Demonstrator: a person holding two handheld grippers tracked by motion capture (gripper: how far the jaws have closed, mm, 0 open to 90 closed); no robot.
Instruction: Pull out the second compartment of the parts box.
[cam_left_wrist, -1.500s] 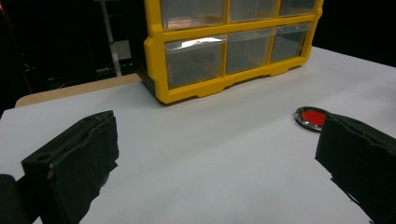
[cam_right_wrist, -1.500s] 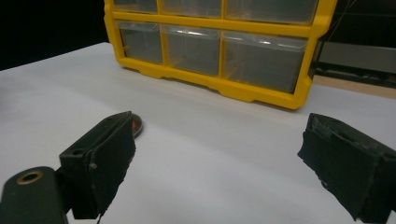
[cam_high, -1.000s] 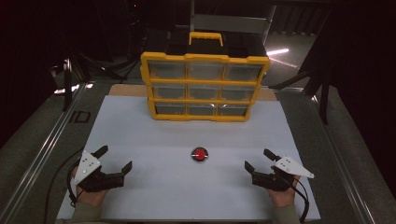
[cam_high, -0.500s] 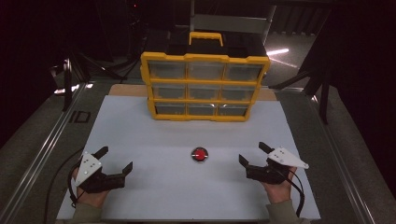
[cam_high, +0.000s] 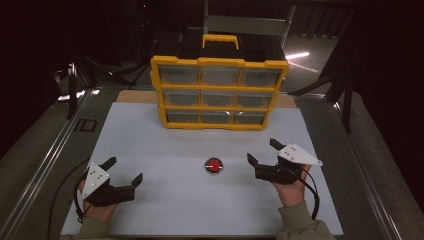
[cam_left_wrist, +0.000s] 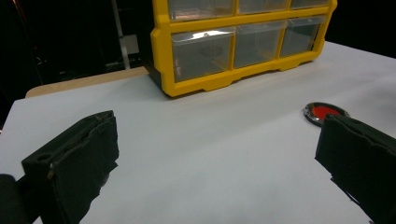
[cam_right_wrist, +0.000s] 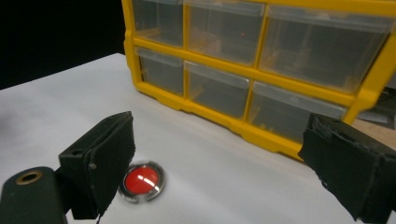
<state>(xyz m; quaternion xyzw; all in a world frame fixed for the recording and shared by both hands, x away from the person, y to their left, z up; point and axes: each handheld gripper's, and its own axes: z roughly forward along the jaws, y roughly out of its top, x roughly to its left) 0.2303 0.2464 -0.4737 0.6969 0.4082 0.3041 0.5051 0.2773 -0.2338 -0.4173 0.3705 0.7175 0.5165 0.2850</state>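
One yellow drawer cabinet (cam_high: 219, 89) with nine clear drawers stands at the back of the white mat (cam_high: 165, 150). One small round red disc (cam_high: 214, 165) lies on the mat in front of it. The left gripper (cam_high: 122, 170) and the right gripper (cam_high: 261, 151) both have jaws spread wide, holding nothing. The disc lies just beside the right gripper.

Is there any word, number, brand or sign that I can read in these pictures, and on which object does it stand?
None can be read.
Yellow drawer organizer: no label or brand legible on frame or clear drawers.
Round red disc: plain red face, no text visible.
White sheet: blank.
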